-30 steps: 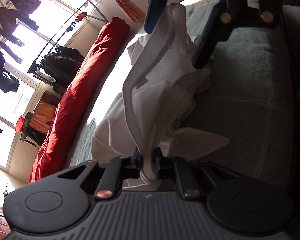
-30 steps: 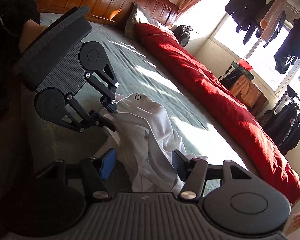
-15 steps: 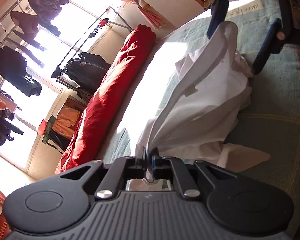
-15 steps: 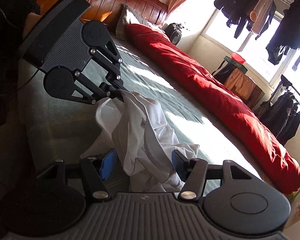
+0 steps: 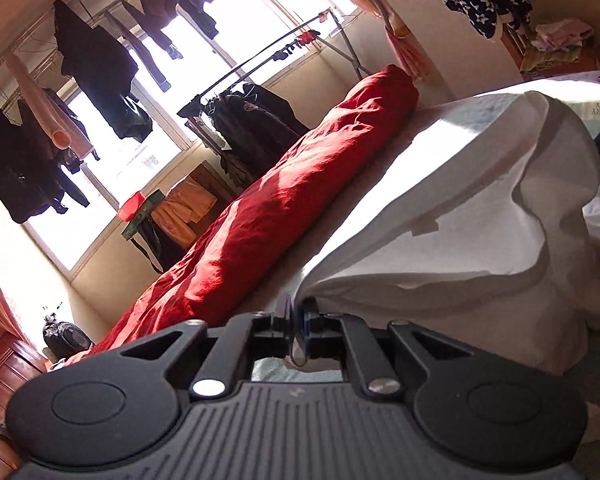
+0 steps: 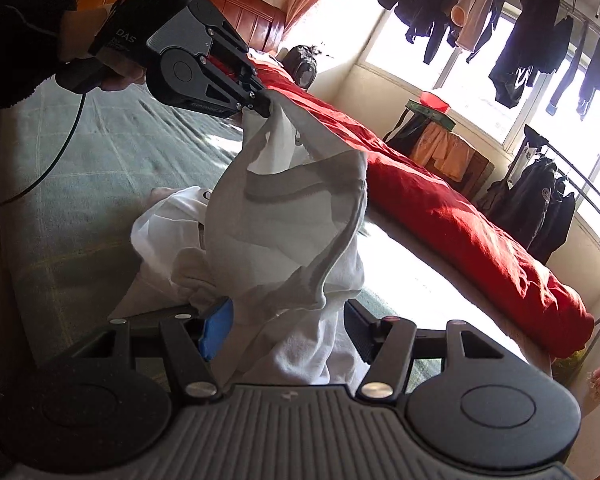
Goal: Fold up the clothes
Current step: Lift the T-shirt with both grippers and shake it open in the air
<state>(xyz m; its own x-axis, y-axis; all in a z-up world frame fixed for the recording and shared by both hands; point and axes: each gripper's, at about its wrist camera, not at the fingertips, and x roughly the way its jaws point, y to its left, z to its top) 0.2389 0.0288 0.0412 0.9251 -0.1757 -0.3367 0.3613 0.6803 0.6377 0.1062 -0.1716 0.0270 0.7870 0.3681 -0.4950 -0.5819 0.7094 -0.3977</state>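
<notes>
The left tongs (image 6: 260, 106) pinch a hem of the white shirt (image 6: 284, 216), lifted limp over the bed (image 6: 92, 152), while the right tongs (image 6: 288, 328) stand spread around hanging cloth, light, floppy stuff best gripped at the hem.

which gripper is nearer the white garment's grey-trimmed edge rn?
Left. The left gripper is clamped on the white garment at that edge, lifting it. The right gripper has open jaws either side of hanging cloth, gripping nothing.

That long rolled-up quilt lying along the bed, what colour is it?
Bright red, plain with no pattern: the long rolled fabric quilt shows best in the right wrist view.
</notes>
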